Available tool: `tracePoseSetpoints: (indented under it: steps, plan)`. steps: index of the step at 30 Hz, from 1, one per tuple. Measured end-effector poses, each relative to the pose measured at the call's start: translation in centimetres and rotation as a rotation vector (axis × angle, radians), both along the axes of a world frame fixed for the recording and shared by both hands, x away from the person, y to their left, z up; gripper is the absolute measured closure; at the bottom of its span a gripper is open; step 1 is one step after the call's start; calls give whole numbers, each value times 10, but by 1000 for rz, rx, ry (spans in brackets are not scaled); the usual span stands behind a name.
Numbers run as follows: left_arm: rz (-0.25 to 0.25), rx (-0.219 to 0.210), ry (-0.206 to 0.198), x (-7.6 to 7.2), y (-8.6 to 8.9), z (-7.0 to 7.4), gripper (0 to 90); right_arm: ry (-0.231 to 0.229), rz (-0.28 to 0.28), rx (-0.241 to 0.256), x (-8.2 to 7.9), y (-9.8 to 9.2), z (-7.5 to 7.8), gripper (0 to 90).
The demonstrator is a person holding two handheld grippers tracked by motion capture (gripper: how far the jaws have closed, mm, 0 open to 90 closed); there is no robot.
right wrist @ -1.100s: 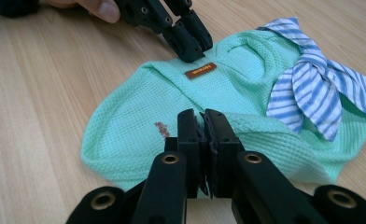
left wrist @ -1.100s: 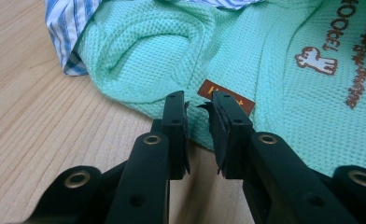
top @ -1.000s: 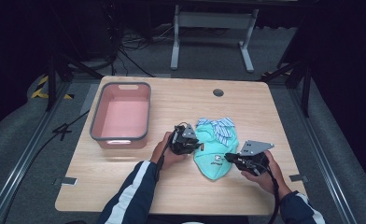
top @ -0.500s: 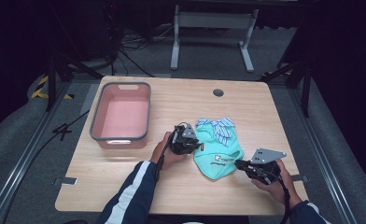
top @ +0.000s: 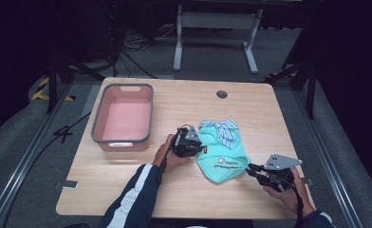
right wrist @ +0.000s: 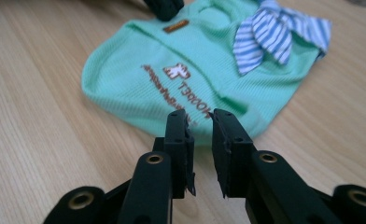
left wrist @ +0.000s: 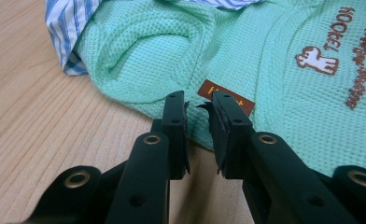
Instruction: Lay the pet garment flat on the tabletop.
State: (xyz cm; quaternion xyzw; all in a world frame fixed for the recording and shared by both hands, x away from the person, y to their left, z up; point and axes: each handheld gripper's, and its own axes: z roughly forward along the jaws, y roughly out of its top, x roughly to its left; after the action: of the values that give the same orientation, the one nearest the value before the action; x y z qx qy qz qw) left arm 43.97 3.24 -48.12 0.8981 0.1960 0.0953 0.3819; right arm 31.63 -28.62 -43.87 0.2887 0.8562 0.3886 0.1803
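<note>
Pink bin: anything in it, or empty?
Empty. The high view shows the pink bin with its bare floor all visible, and the green garment on the table beside it.

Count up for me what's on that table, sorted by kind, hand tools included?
Garments: 1, a mint-green knit top with a striped bow.
Bins: 1, a pink tub with a grey rim.
Grippers: 2, the left gripper and the right gripper, both slightly open.
Total: 4.

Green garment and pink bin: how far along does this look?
Nothing looks finished: the green garment lies flat on the table, and the pink bin holds nothing. The left gripper sits at its edge by the brown label, the right gripper just short of its hem. Both are open. Grasping remains.
</note>
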Motion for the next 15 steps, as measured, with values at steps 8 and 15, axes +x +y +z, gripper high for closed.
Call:
tracePoseSetpoints:
  steps: [8, 15]
  plan:
    - [0, 0, 1, 0, 0, 0, 764, -55, -54, 5, 7, -1, 4, 720]
    - [-1, 0, 2, 0, 0, 0, 764, 20, -32, -50, 15, 0, -13, 745]
